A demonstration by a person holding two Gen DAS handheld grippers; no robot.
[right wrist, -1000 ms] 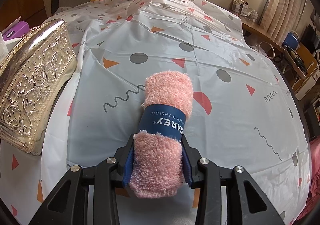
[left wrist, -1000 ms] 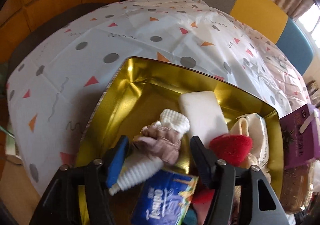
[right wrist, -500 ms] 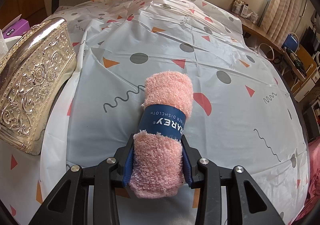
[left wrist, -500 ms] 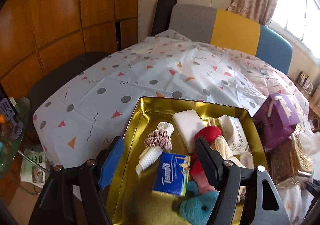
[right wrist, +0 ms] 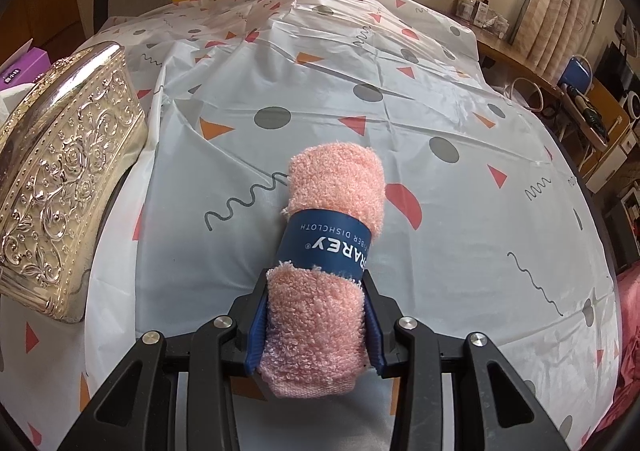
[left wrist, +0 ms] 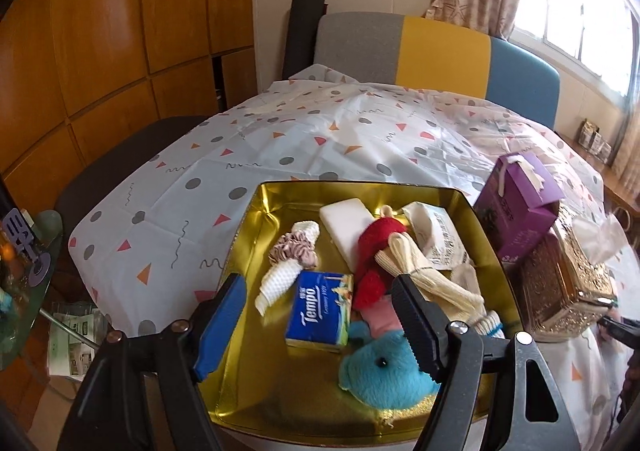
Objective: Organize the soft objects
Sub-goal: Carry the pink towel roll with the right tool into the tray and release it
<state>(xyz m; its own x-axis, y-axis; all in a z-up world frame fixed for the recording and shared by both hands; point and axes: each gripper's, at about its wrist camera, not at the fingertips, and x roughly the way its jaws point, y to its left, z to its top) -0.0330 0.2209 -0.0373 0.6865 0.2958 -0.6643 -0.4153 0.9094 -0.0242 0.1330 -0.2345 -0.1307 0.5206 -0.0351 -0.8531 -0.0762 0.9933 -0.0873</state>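
In the left wrist view a gold tin tray [left wrist: 256, 219] holds soft things: a pink scrunchie [left wrist: 294, 249] on a white foam net, a white sponge [left wrist: 346, 221], a red plush piece [left wrist: 374, 247], cream socks [left wrist: 428, 279], a blue Tempo tissue pack [left wrist: 320, 309] and a blue plush toy [left wrist: 384, 371]. My left gripper [left wrist: 320, 315] is open and empty above the tray's near side. In the right wrist view my right gripper [right wrist: 314, 315] is shut on a rolled pink dishcloth [right wrist: 332, 211] with a dark blue band, just over the tablecloth.
An ornate gold tissue box [right wrist: 60, 179] stands left of the dishcloth; it also shows in the left wrist view [left wrist: 560, 283], beside a purple box [left wrist: 520, 203]. A patterned tablecloth [right wrist: 440, 131] covers the table. Chairs [left wrist: 400, 47] stand at the far side.
My left gripper has let go of the scrunchie and pulled up and back from the tray, so more of the tray and room shows. The right gripper and dishcloth have not moved.
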